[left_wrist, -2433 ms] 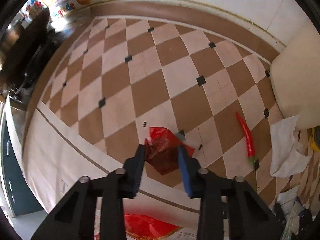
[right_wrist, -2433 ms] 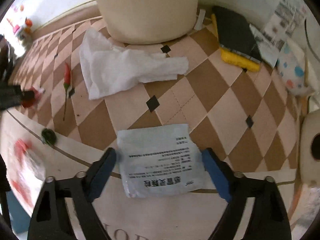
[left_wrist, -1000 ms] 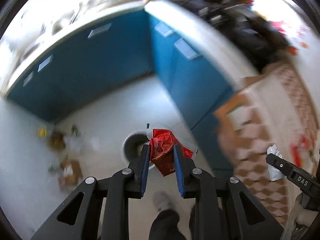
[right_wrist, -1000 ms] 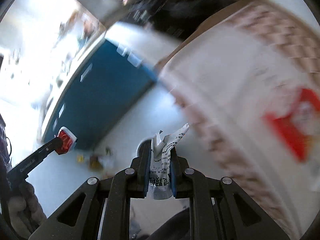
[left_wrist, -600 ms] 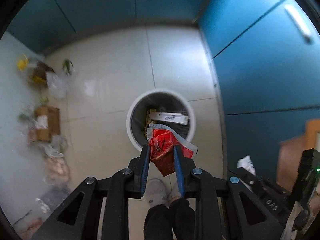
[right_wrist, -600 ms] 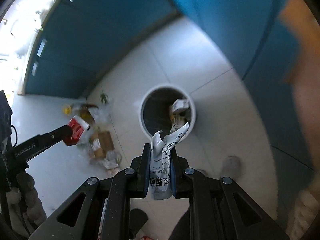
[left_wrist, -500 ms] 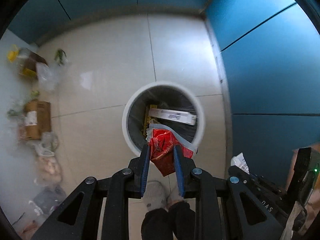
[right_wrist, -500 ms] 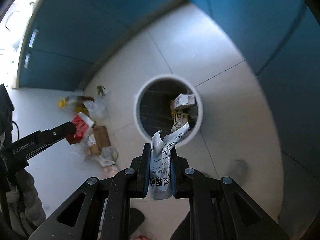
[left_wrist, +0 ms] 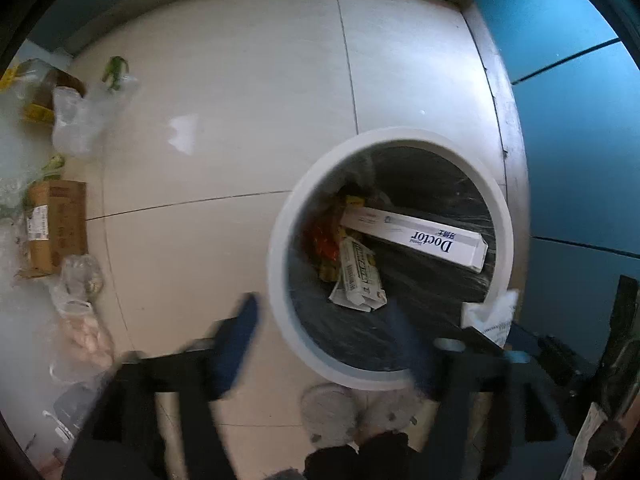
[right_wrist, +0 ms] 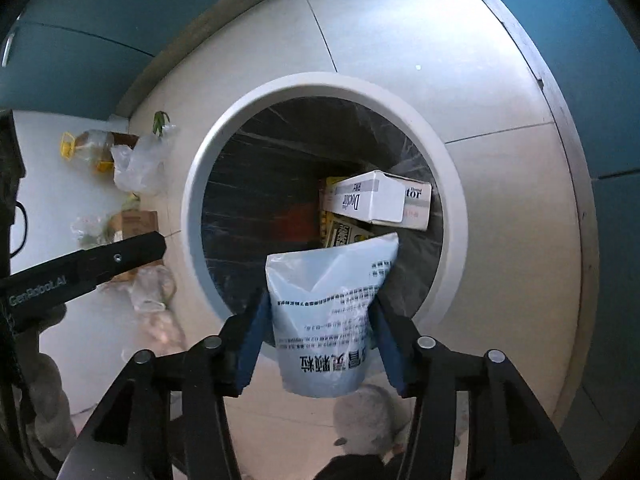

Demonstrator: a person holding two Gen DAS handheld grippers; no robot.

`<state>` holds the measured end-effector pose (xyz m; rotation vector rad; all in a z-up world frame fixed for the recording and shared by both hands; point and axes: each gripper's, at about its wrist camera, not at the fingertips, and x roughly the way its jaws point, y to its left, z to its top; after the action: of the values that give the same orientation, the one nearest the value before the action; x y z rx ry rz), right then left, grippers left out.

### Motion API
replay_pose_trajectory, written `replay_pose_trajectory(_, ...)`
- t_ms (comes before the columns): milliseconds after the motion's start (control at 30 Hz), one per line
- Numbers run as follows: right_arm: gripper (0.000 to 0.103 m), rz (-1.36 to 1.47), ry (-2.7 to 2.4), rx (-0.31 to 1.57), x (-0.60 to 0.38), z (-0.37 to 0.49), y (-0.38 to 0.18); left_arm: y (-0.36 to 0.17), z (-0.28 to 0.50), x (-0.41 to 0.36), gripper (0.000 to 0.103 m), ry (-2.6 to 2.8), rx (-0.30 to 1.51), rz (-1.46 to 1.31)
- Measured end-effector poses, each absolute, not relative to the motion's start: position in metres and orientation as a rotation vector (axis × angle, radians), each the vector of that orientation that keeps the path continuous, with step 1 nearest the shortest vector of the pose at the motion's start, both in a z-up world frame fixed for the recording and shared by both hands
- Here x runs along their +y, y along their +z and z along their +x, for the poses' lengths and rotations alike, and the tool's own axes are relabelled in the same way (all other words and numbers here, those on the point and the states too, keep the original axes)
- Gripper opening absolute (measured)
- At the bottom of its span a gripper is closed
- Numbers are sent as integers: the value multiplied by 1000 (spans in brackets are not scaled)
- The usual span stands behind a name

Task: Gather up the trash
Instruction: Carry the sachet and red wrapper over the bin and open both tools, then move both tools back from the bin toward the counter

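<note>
The white printed pouch sits between the jaws of the right gripper, above the near rim of the round white bin. The jaws are opening; the pouch has spread to fill the gap, and whether the pads still press its edges cannot be told. Its lower part hangs outside the rim, its upper part over the bin mouth.

The left gripper, blurred, is opening wide with nothing between its fingers; it straddles the near-left rim of the bin. A red wrapper lies inside the bin by the left wall.

Risk, as a judgement: the pouch is light and overlaps the rim, so it may catch on the edge or slide to the floor outside the bin, beside the person's grey slippers.

Inside the bin: a white carton marked "Doctor", yellow packaging, a black liner. Left of the bin, well apart: plastic bags and a cardboard box. Right of the bin: blue cabinet doors. Nothing obstructs the bin mouth.
</note>
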<state>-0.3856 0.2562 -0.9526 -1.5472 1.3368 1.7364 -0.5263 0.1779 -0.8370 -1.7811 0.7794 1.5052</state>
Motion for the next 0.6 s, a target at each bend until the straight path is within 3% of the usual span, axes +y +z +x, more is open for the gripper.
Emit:
replay_pose_trajectory(33, 65, -1551, 1730, 1324, 257, -385, -952, -833, -527, 175, 73, 1525, 790, -1769)
replay_pose_trajectory(133, 79, -1554, 1720, 1298, 255, -379, -942, -820, -526, 166, 103, 1585, 844, -1718)
replay_pose_trajectory(167, 88, -1555, 1717, 1296, 256, -378, -941, -816, -525, 164, 103, 1600, 857, -1703)
replay_pose_trajectory(333, 103, -1565, 1724, 1216, 256, -376, -919, -791, -523, 150, 103, 1706, 880, -1618)
replay_pose_trajectory(600, 103, -1589, 1689, 965, 251, -362, -858, -737, -509, 126, 103, 1811, 878, -1603)
